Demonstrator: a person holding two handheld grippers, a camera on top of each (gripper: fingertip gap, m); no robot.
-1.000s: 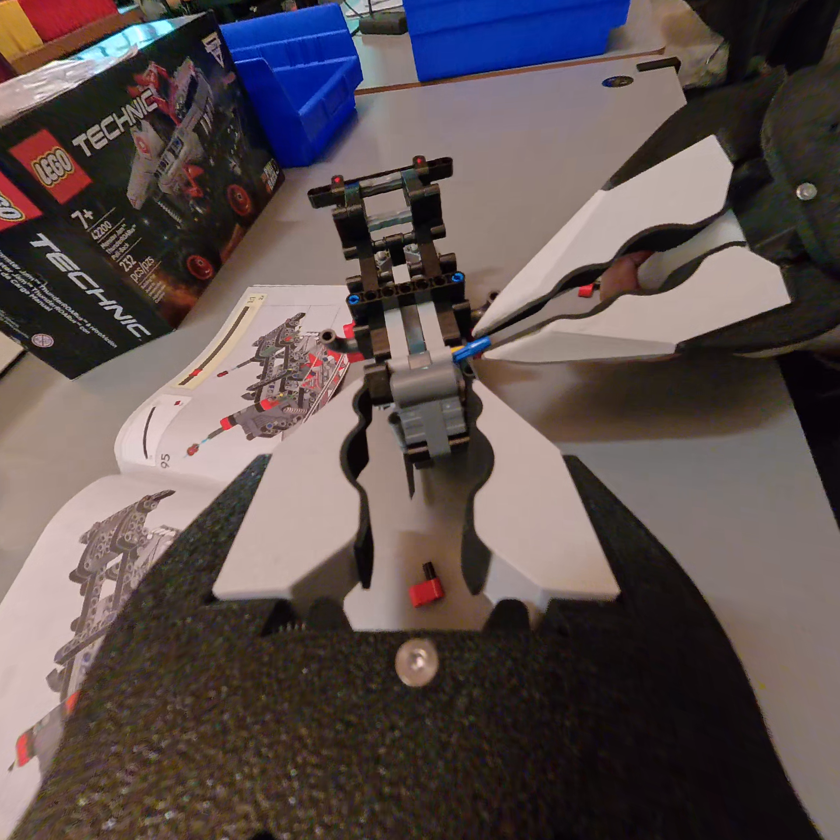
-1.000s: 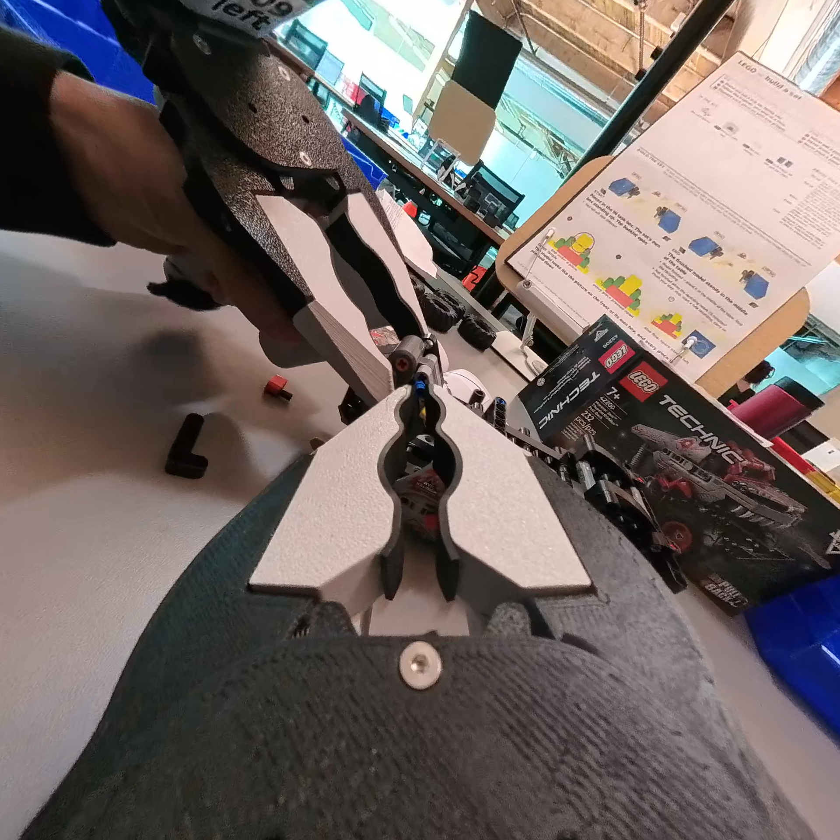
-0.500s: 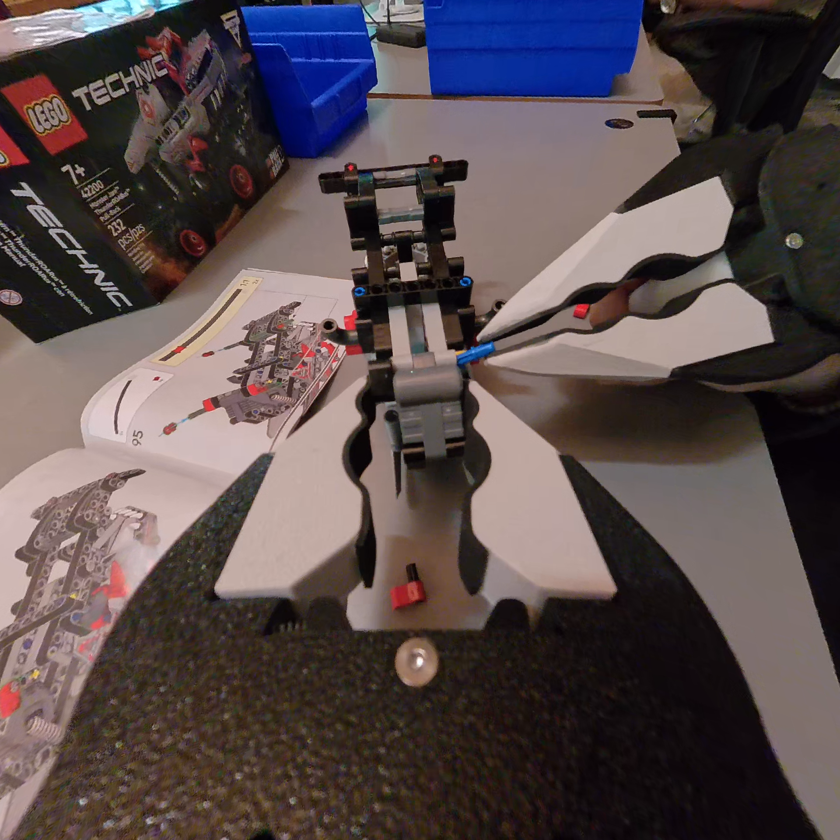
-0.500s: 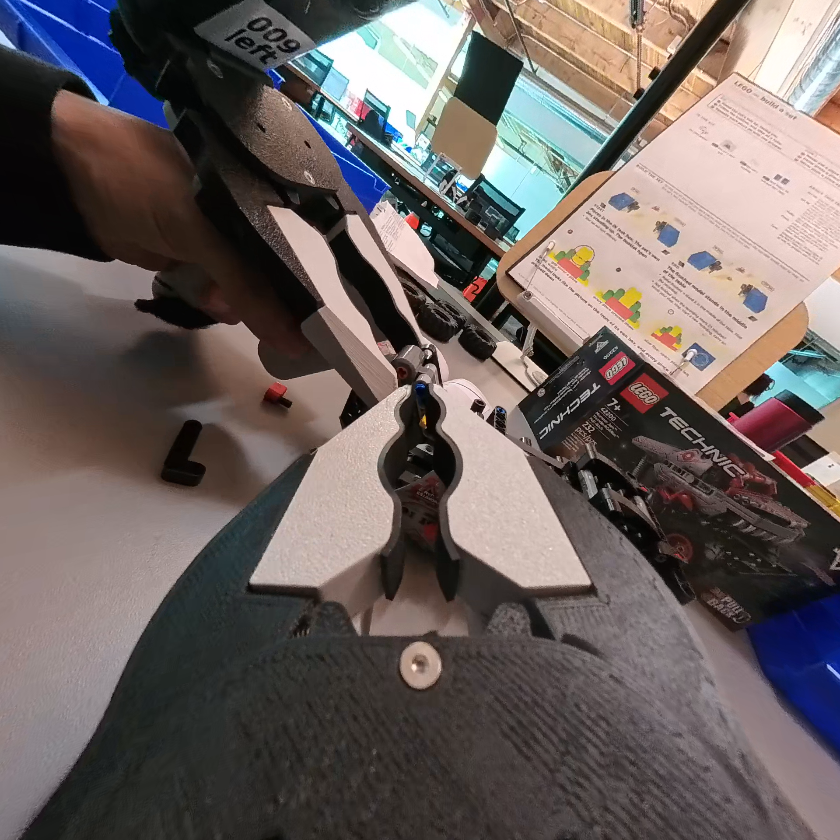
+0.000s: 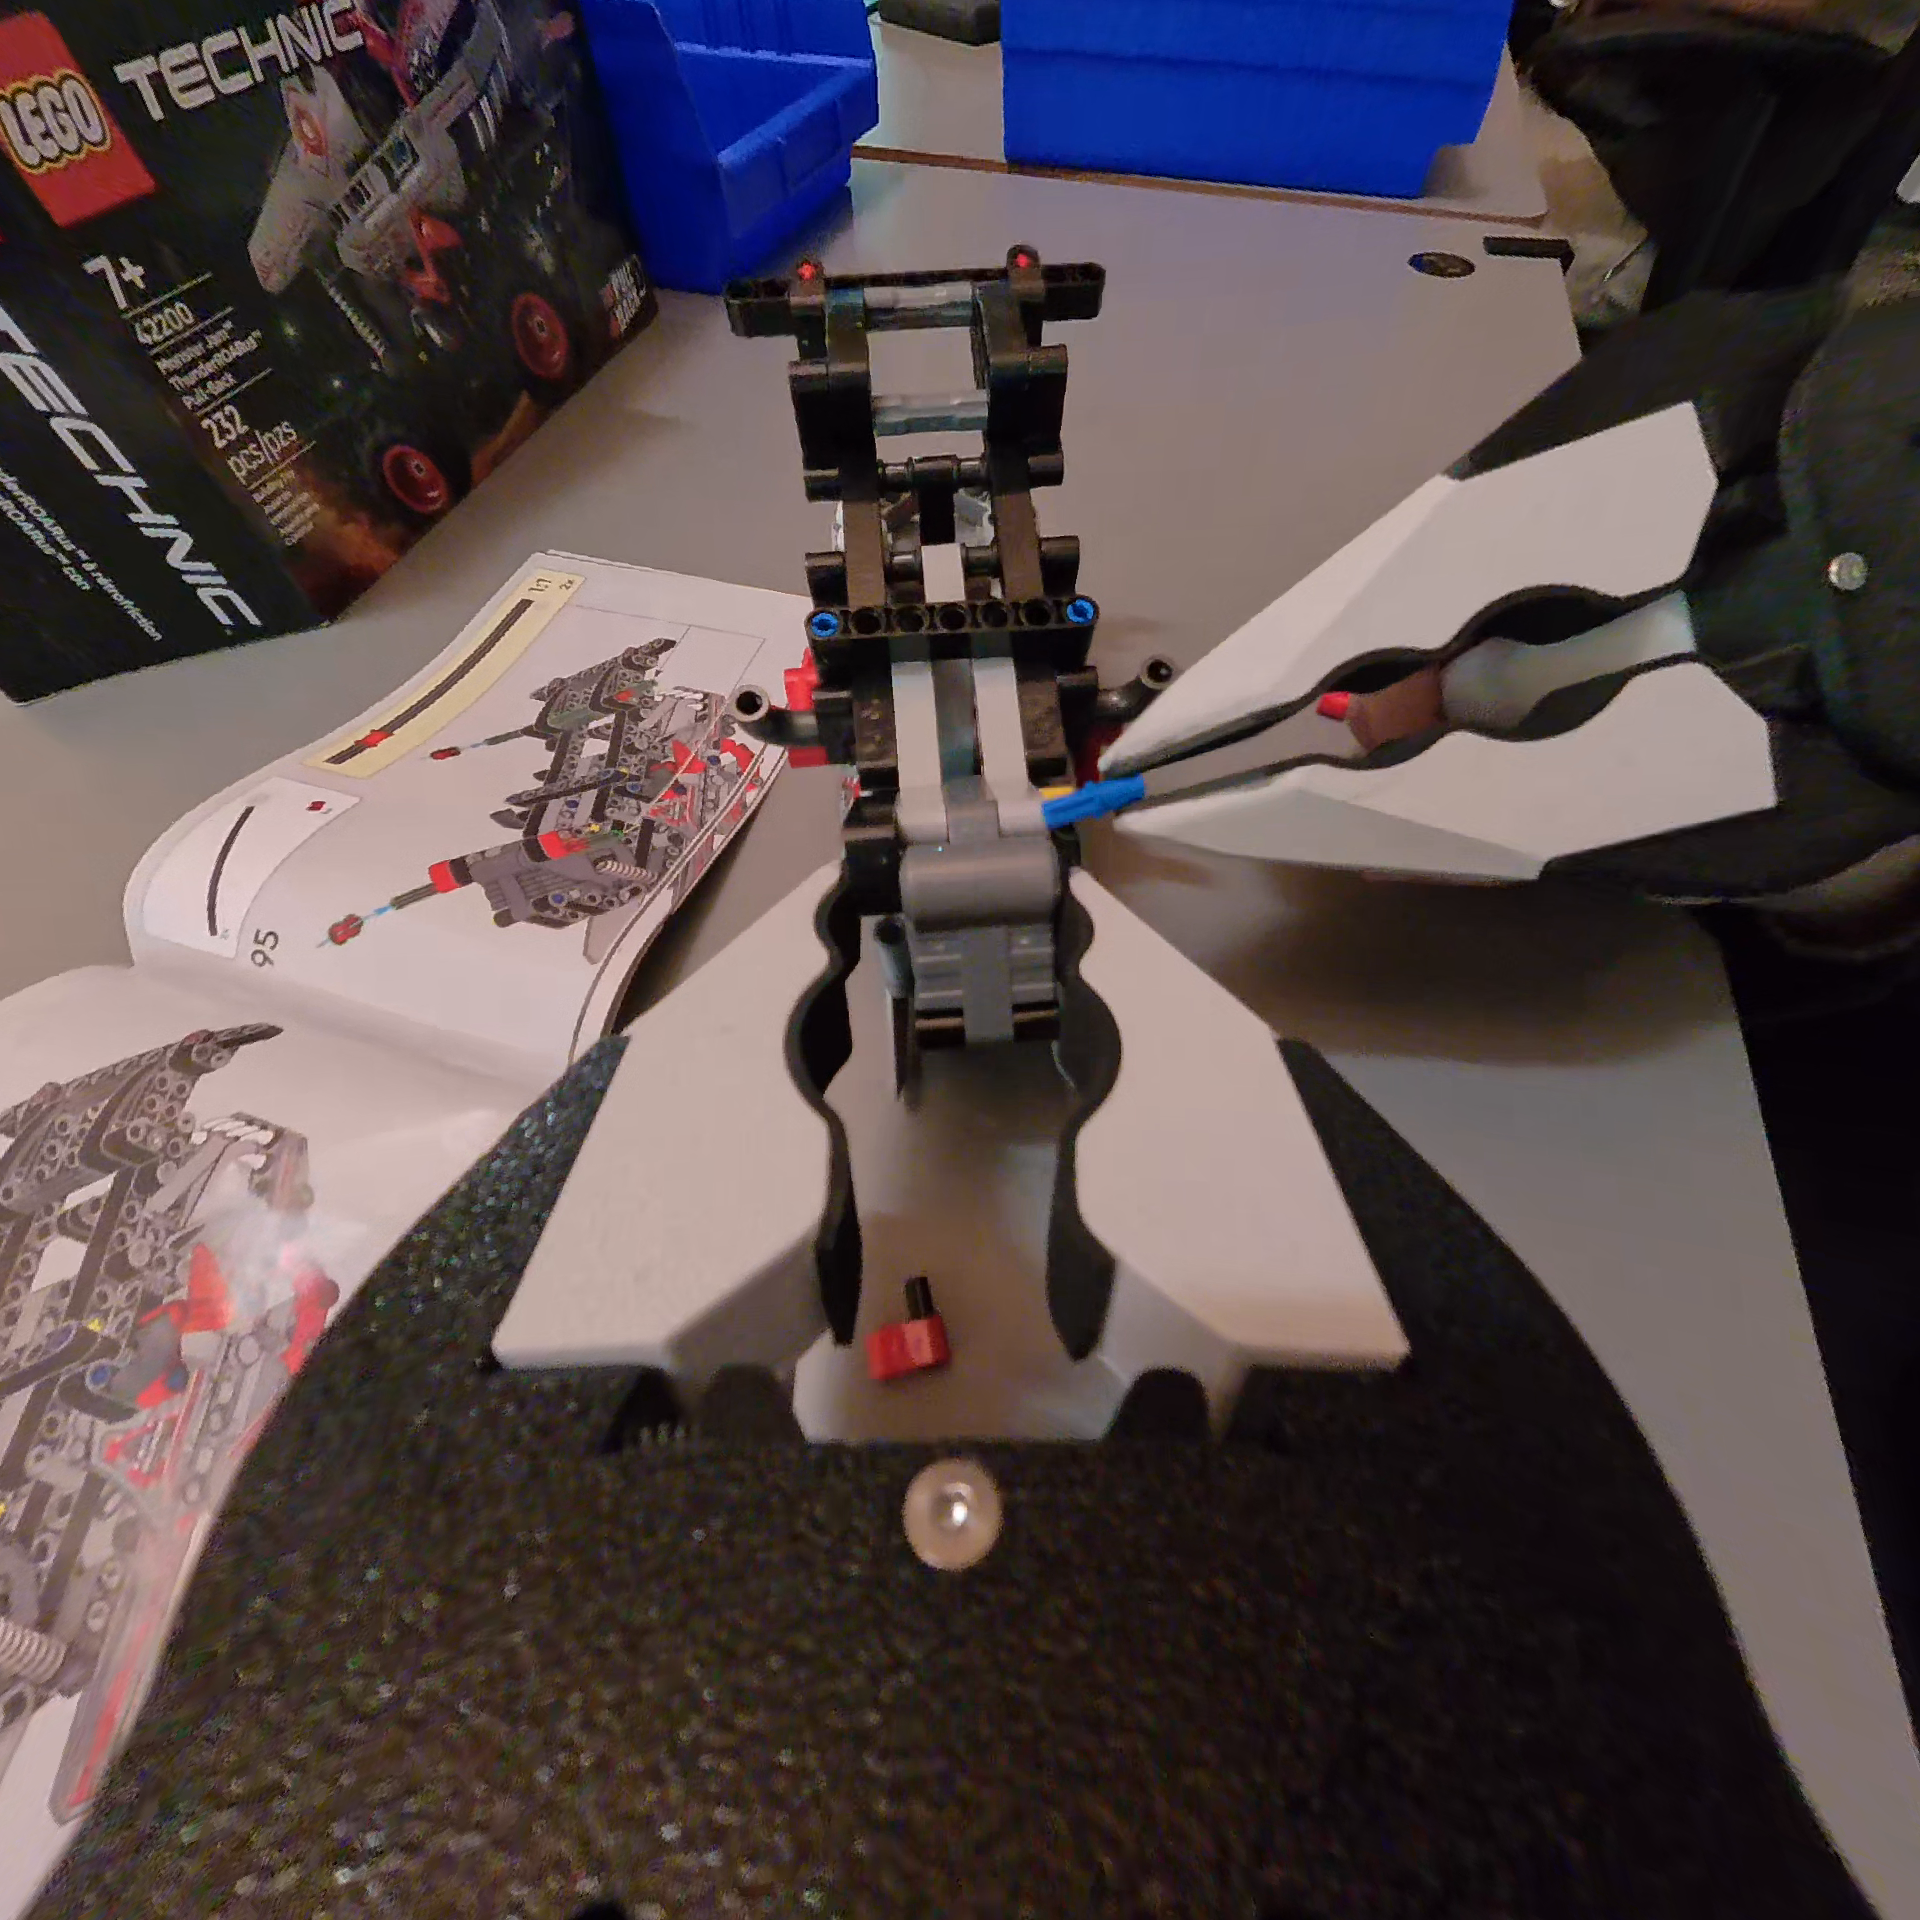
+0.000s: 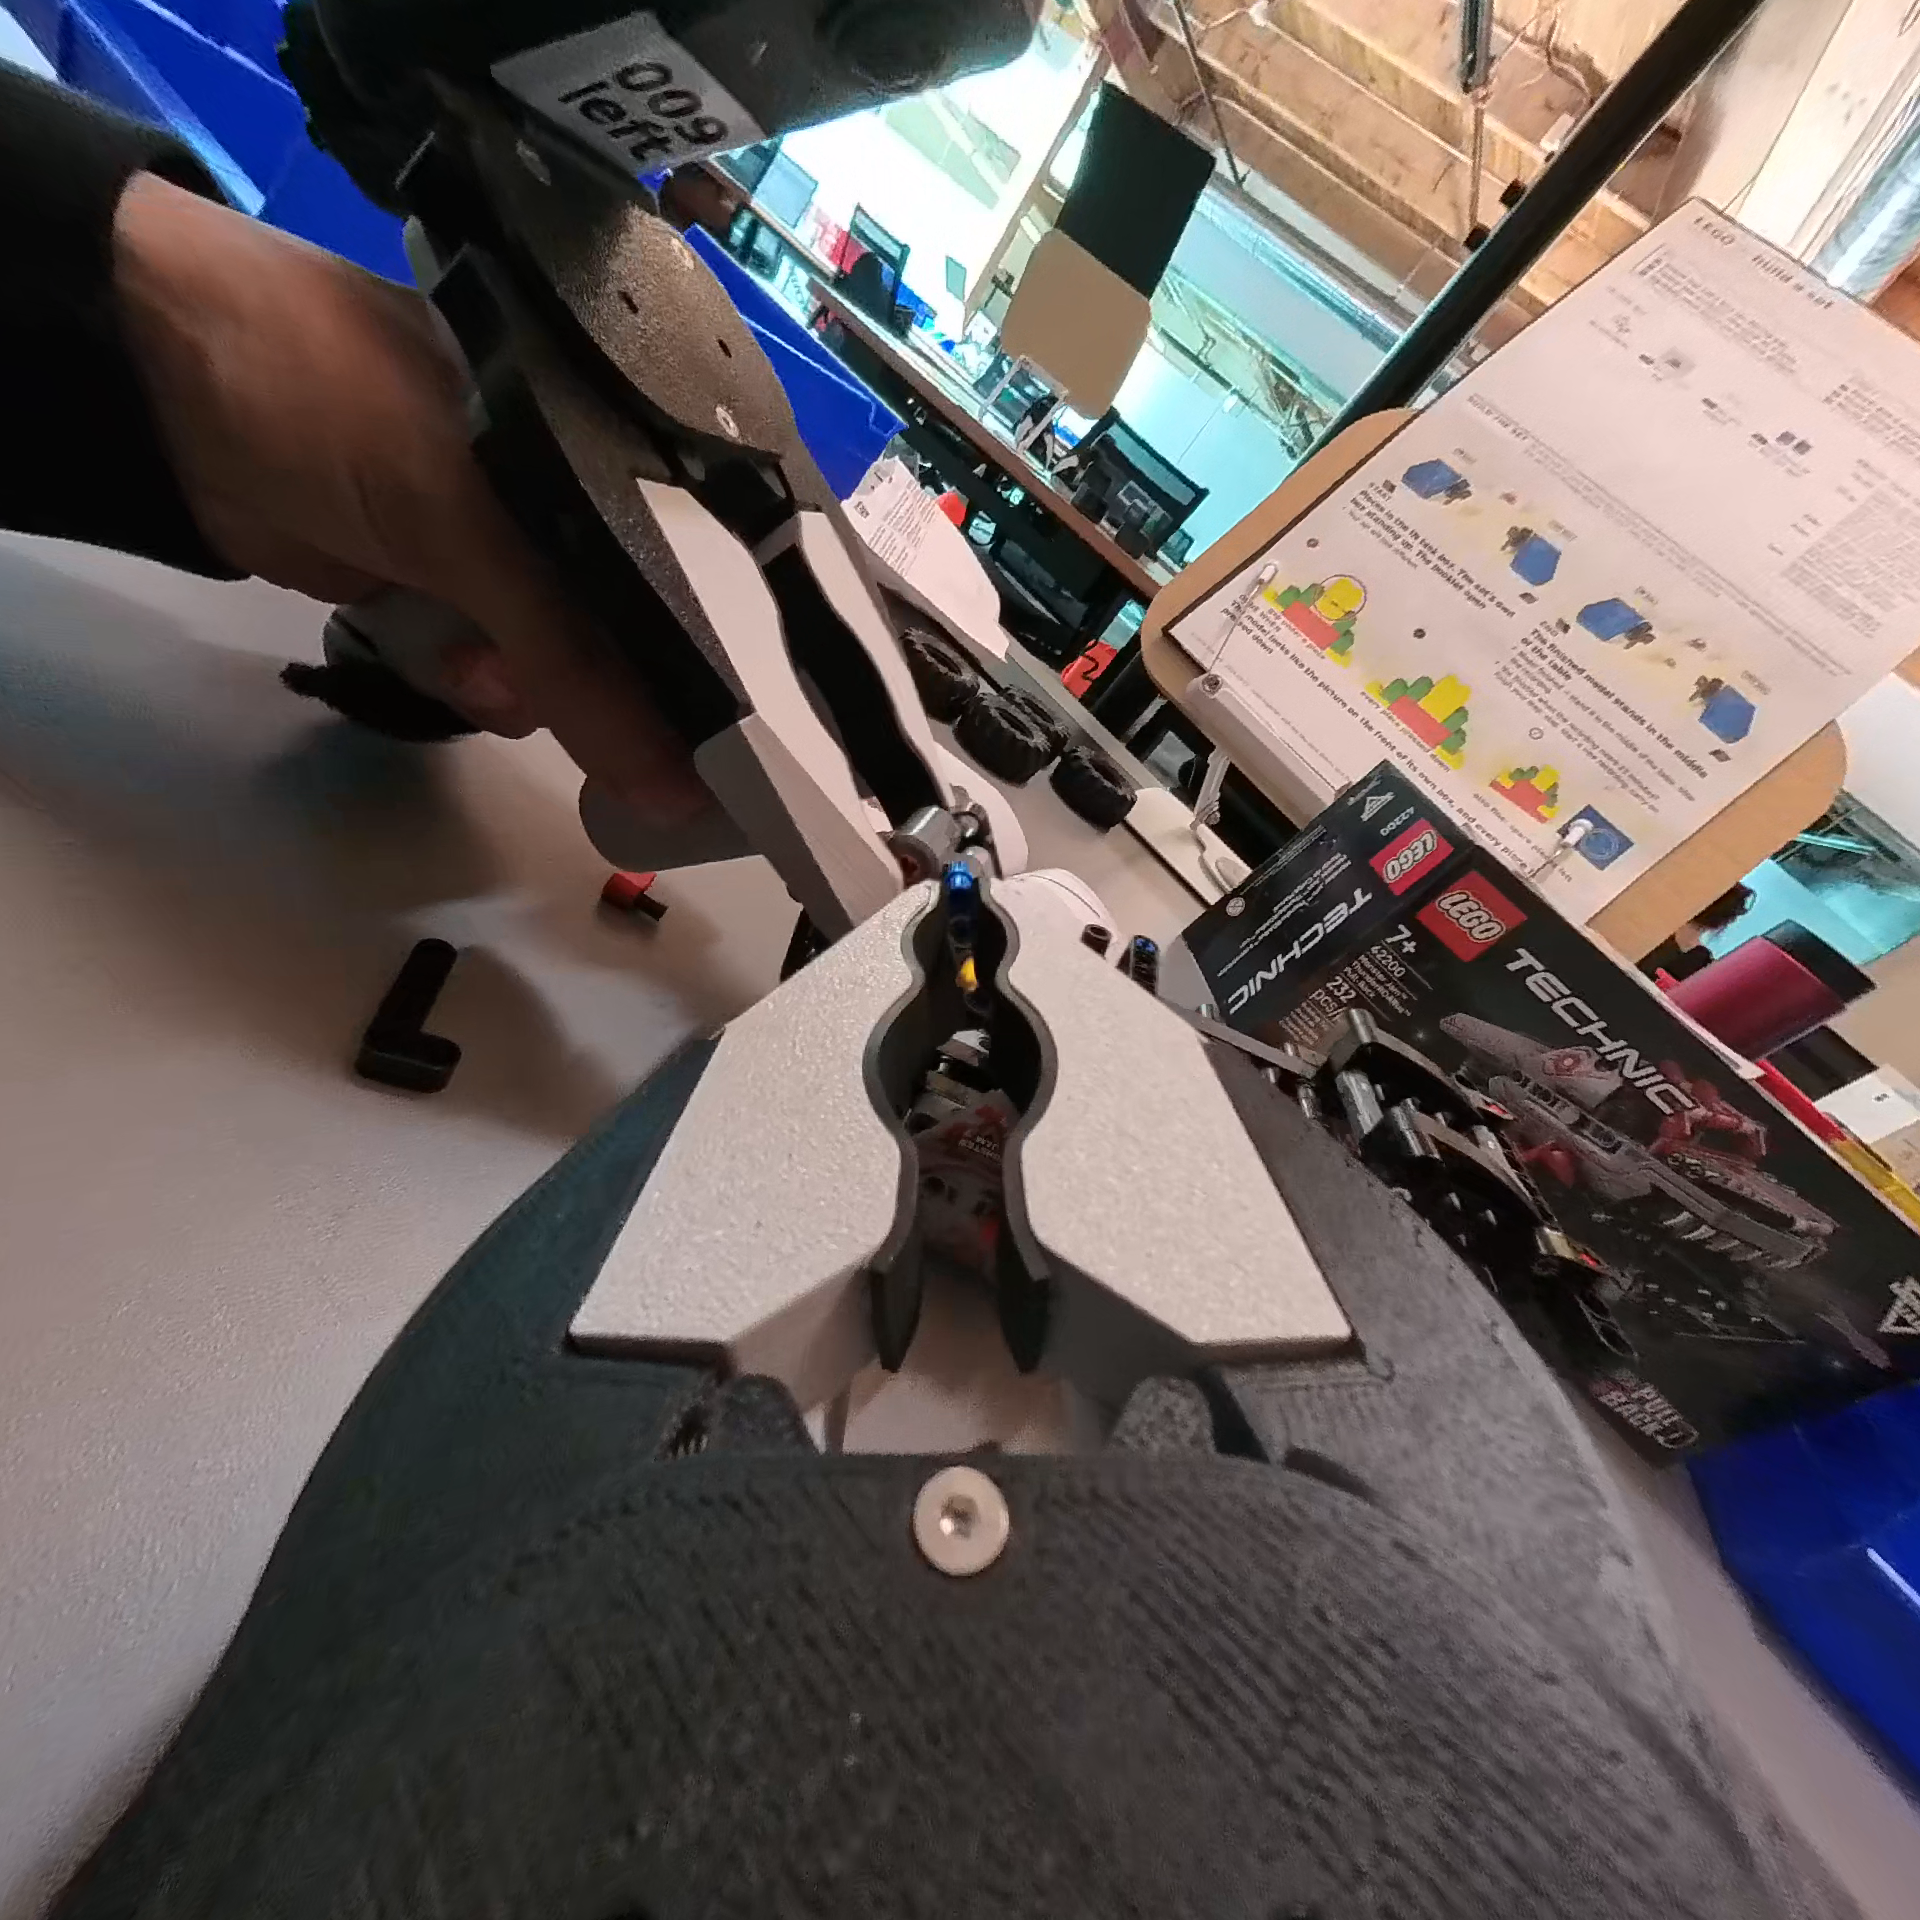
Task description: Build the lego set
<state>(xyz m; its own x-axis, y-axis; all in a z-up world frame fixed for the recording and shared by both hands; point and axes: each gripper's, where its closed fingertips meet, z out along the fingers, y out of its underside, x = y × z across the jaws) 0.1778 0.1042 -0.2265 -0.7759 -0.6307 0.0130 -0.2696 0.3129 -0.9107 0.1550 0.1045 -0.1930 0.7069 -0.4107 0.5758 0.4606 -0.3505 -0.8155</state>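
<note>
The grey tabletop (image 5: 1299,436) fills most of the left wrist view. A dark set box (image 5: 260,312) stands at the upper left, an open instruction booklet (image 5: 395,831) below it. At frame centre the black and grey lego chassis (image 5: 940,582) stands up from the left tool (image 5: 961,997), whose fingers are clamped on its grey lower end. From the right edge, the right tool (image 5: 1117,795) pinches a blue pin (image 5: 1091,802) against the chassis side. A small red piece (image 5: 906,1345) lies low between the left fingers.

Black textured gripper bodies, grey wavy-edged jaws, silver screws.
</note>
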